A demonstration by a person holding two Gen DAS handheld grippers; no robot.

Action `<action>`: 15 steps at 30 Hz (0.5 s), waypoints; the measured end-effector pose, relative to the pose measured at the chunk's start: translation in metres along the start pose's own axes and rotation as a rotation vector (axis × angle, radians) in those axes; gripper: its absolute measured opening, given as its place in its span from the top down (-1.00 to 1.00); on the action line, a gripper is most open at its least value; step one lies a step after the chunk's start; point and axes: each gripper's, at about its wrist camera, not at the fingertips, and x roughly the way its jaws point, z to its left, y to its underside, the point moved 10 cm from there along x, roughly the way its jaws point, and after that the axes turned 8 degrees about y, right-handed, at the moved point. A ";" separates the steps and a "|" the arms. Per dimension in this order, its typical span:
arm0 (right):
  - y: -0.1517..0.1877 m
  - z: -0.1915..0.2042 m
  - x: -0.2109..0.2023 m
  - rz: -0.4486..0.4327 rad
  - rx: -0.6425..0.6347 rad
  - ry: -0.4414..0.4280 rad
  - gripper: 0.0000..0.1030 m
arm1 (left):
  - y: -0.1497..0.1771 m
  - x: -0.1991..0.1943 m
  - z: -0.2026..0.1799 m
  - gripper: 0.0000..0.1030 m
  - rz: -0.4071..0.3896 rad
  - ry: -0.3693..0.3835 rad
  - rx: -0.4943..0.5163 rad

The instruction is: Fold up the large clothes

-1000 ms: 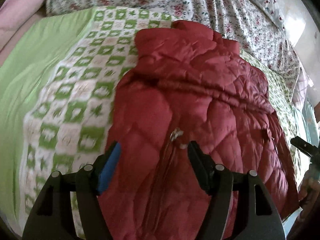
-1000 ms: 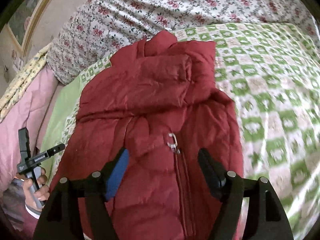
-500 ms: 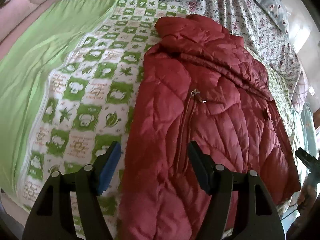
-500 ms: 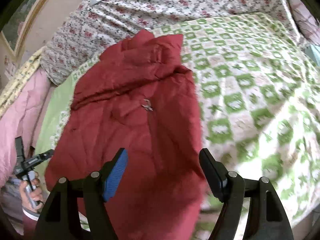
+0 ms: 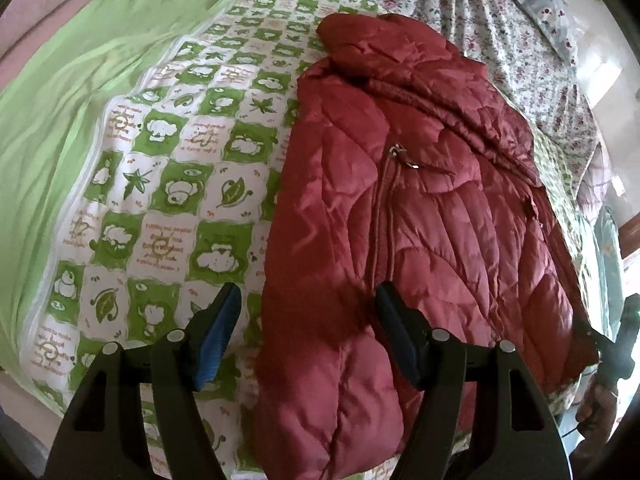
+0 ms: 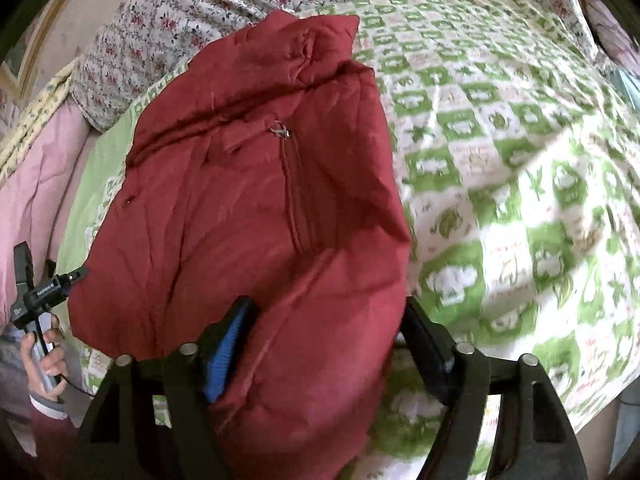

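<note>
Quilted dark-red padded jacket [image 5: 400, 216] lies zipped and front-up on the bed's green-and-white checked quilt [image 5: 168, 184], its long axis running from the near edge, where the hem overhangs, away toward the floral bedding at the far edge. Both grippers sit at that hem, spread wide and holding nothing: the left gripper [image 5: 308, 340] straddles its left side, while the right gripper [image 6: 328, 356] has hem fabric bulging between its fingers and seems closer to a grasp.

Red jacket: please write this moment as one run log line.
red jacket flat on checked quilt | left gripper open | right gripper open around hem
</note>
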 end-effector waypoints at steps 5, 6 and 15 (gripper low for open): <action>0.009 -0.002 -0.013 -0.023 0.034 -0.072 0.44 | 0.011 0.002 -0.002 -0.49 0.022 0.027 0.010; 0.010 0.000 -0.016 -0.029 0.026 -0.078 0.46 | 0.016 0.004 -0.003 -0.50 0.034 0.034 0.014; 0.013 0.003 -0.016 -0.013 0.040 -0.119 0.24 | 0.042 0.011 -0.004 -0.57 0.075 0.082 0.038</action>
